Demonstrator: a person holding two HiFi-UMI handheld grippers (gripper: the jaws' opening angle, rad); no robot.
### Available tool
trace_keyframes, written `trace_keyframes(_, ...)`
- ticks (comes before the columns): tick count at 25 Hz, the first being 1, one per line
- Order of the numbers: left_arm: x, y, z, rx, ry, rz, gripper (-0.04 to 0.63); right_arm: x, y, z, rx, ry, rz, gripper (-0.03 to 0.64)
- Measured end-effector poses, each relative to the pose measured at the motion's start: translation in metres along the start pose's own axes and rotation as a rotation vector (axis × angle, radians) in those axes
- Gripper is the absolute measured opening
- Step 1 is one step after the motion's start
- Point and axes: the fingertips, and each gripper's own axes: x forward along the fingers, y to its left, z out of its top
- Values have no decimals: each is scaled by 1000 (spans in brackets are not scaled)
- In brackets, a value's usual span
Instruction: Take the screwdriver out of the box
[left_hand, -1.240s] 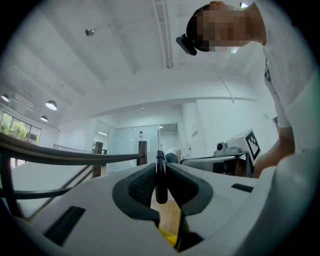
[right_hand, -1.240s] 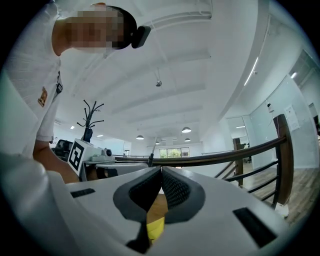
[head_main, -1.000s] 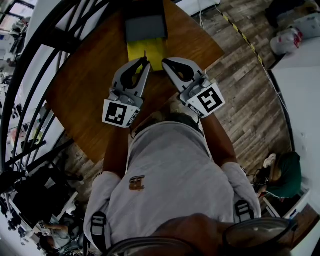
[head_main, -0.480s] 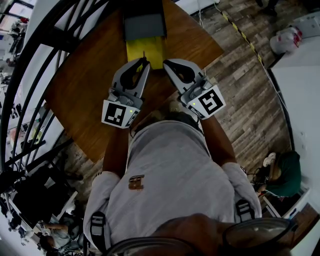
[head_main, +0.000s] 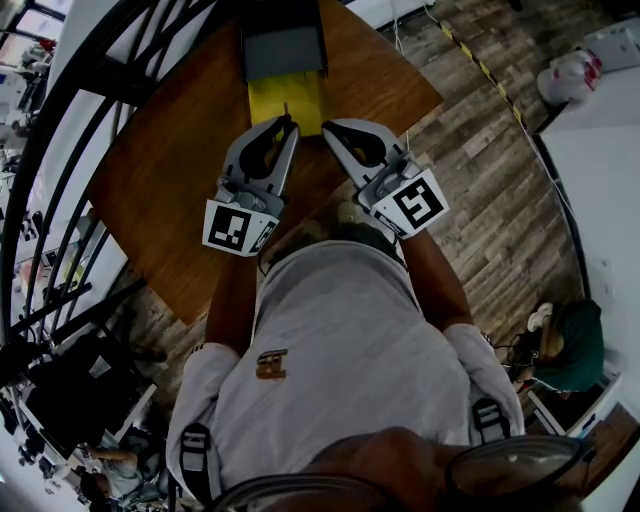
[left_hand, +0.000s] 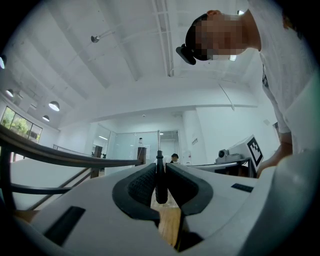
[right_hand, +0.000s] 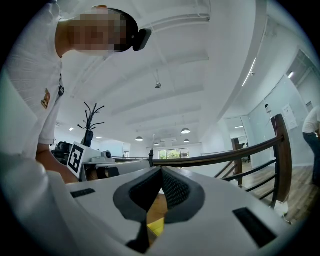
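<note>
The screwdriver has a black handle and a thin metal shaft, and it stands upright between the pads of my left gripper, which is shut on the handle. In the head view the left gripper sits at the near edge of the open box, whose inside is yellow. The shaft shows as a thin line over the yellow. My right gripper is beside it, its tips by the box's near right corner. Its jaws are shut with nothing between them.
The box's grey lid lies open at the far side on a brown wooden table. A dark curved railing runs along the table's left. Wood-plank floor lies to the right.
</note>
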Motion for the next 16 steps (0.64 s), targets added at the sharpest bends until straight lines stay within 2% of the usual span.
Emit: trace_keyframes(16, 4, -11, -5, 0, 9, 2, 74, -13, -5, -3, 3, -3, -9, 32)
